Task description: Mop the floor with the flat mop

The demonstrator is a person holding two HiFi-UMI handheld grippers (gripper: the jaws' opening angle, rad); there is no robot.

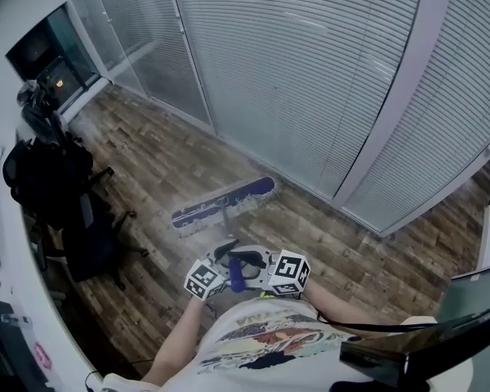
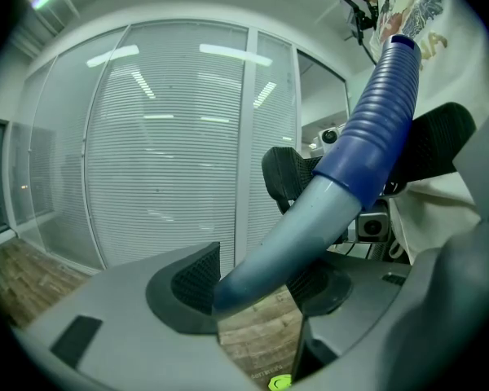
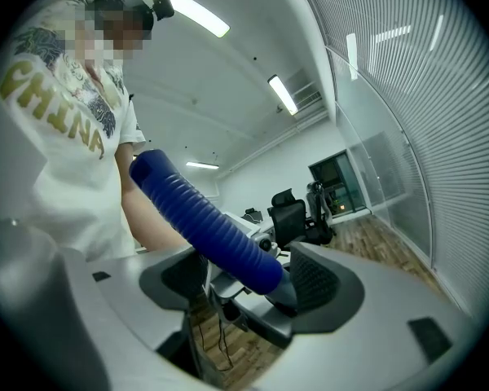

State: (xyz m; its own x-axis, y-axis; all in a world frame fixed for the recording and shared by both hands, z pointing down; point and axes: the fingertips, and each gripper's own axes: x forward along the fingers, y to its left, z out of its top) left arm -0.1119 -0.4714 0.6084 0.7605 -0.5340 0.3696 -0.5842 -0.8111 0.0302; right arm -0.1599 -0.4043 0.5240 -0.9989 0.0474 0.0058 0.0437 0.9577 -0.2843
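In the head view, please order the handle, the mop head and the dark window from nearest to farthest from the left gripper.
1. Handle: held by the left gripper.
2. Mop head: on the floor, ahead.
3. Dark window: far corner, upper left.

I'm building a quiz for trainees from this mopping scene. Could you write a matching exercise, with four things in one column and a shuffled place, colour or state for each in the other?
Things:
1. mop head
2. handle grip
3. office chair
4. left gripper

Descriptions:
A. black, by the desk
B. shut on the grey pole
C. flat on the wooden floor
D. dark blue, ribbed

Pairs: 1-C, 2-D, 3-A, 4-B
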